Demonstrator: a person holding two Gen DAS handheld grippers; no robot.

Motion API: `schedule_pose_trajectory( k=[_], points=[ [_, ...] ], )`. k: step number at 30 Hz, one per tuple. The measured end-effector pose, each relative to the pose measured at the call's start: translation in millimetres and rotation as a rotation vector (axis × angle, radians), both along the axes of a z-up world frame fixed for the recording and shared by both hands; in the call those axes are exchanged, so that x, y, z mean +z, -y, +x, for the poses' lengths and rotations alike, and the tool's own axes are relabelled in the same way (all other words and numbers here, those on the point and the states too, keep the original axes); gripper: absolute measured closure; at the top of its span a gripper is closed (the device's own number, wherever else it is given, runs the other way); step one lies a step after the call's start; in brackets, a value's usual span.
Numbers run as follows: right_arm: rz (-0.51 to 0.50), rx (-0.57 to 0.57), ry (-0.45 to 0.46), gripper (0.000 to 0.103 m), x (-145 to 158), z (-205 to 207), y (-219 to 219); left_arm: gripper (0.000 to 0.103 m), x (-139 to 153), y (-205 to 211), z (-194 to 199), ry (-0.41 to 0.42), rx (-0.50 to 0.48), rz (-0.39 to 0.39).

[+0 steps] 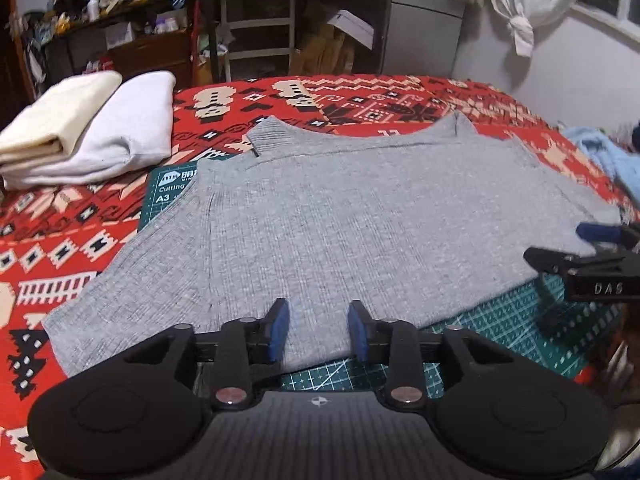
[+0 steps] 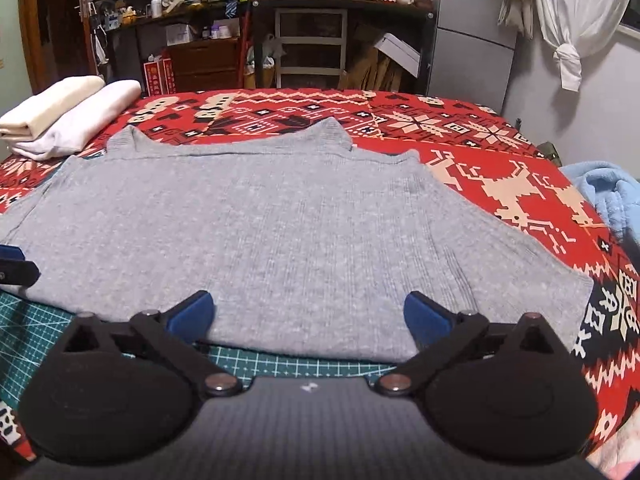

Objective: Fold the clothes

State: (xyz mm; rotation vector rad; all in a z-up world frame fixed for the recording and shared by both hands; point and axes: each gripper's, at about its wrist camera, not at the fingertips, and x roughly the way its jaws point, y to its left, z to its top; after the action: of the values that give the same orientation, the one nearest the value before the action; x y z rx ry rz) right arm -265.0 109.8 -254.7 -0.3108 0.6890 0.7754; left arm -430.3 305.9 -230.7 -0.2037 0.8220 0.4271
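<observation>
Both jaws stand apart, left hand-held gripper (image 1: 318, 330) narrower than right hand-held gripper (image 2: 310, 316): grey knit sweater (image 2: 280, 232) is soft and floppy, so pinch its bottom-frame hem.

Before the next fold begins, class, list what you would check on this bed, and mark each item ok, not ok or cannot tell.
1. Grey sweater lies flat on the bed: ok.
2. Left tool open at the near hem: ok.
3. Right tool open, wide, at the near hem: ok.
4. Either tool already gripping fabric: cannot tell.
5. Folded pile sits apart from the sweater: ok.
6. Green cutting mat fully under the sweater: cannot tell.
</observation>
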Motion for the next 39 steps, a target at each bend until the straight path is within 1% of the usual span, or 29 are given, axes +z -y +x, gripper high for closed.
schedule_pose_trajectory(
  k=[1,2,4,8,11,12,13,14,15,18,22,26,28,32,36,38,39],
  points=[
    [0.004,0.000,0.001,0.000,0,-1,1,0.057,-1,3,0,-0.008,-0.008,0.015],
    [0.007,-0.001,0.003,0.001,-1,-1,1,0.055,-1,5,0,-0.013,-0.005,0.030],
    [0.011,-0.005,0.008,0.000,-1,-1,2,0.047,-2,3,-2,-0.014,0.014,0.025],
    [0.025,-0.023,0.022,0.000,-3,-4,5,0.041,-3,2,-5,-0.023,0.037,0.023],
    [0.039,-0.026,0.034,0.000,-4,-6,7,0.030,-4,4,-6,-0.031,0.062,0.026],
    [0.043,-0.025,0.039,0.000,-4,-7,8,0.021,-5,5,-5,-0.040,0.061,0.023],
    [0.047,-0.025,0.042,0.000,-5,-8,9,0.009,-6,6,-5,-0.050,0.059,0.019],
    [0.051,-0.024,0.045,0.000,-5,-9,10,0.004,-8,8,-4,-0.065,0.046,0.019],
    [0.053,-0.023,0.049,0.000,-5,-9,11,0.000,-10,12,-3,-0.083,0.046,0.036],
    [0.059,-0.020,0.057,0.000,-6,-9,12,0.000,-10,18,-3,-0.084,0.059,0.069],
    [0.063,-0.018,0.063,0.000,-7,-9,13,0.000,-11,13,-2,-0.079,0.056,0.034],
    [0.067,-0.017,0.069,0.000,-8,-10,13,0.000,-12,16,-2,-0.069,0.056,0.052],
    [0.068,-0.018,0.071,0.000,-9,-10,13,0.000,-12,15,-2,-0.068,0.061,0.042],
    [0.072,-0.016,0.077,0.000,-10,-10,14,0.000,-11,16,-2,-0.066,0.063,0.047],
    [0.072,-0.016,0.077,0.000,-10,-11,14,0.000,-11,15,0,-0.079,0.066,0.037],
    [0.071,-0.016,0.075,0.000,-9,-11,13,0.005,-8,16,0,-0.084,0.059,0.037],
    [0.070,-0.015,0.074,0.000,-9,-11,14,0.017,-4,17,-1,-0.077,0.059,0.035]
  ],
)
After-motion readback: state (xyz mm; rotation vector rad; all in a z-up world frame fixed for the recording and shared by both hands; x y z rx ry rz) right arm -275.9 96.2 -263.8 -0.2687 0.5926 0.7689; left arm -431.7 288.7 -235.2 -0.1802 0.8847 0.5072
